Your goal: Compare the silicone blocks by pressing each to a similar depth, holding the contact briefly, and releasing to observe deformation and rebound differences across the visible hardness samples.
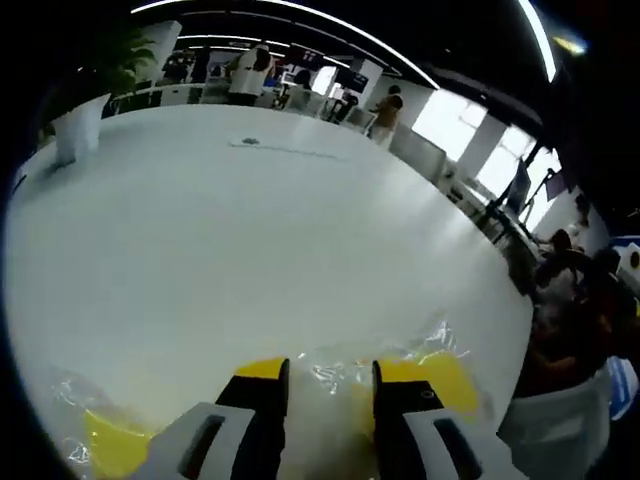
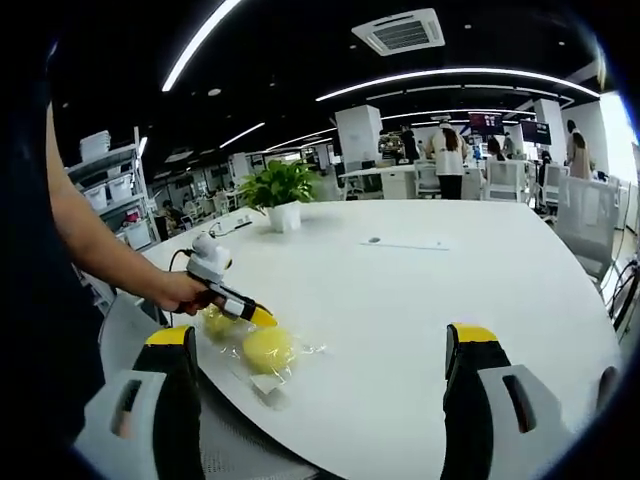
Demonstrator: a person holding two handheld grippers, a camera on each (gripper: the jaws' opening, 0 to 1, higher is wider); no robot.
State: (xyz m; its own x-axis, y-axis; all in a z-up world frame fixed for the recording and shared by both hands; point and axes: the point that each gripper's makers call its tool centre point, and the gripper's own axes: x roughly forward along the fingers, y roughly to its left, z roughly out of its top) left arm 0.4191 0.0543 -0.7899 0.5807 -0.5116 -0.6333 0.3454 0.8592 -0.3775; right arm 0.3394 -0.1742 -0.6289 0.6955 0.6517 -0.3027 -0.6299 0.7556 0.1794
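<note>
The left claw (image 2: 262,318), nearly closed, presses soft yellow blocks (image 2: 268,349) in slippery wrap (image 1: 335,375) on the desk (image 2: 400,300), likely best pushed top-centre; the right claw (image 2: 325,355) stands wide.

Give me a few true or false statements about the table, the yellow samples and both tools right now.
1. The right tool is open, with its jaws wide apart. True.
2. The left tool is lowered at the yellow silicone blocks near the table edge. True.
3. The yellow blocks sit in a red metal tray. False: they lie in clear plastic wrapping on the white table.
4. The right tool is pressing a block. False: it is held back from them, nothing between its jaws.
5. A potted plant stands on the table. True.
</note>
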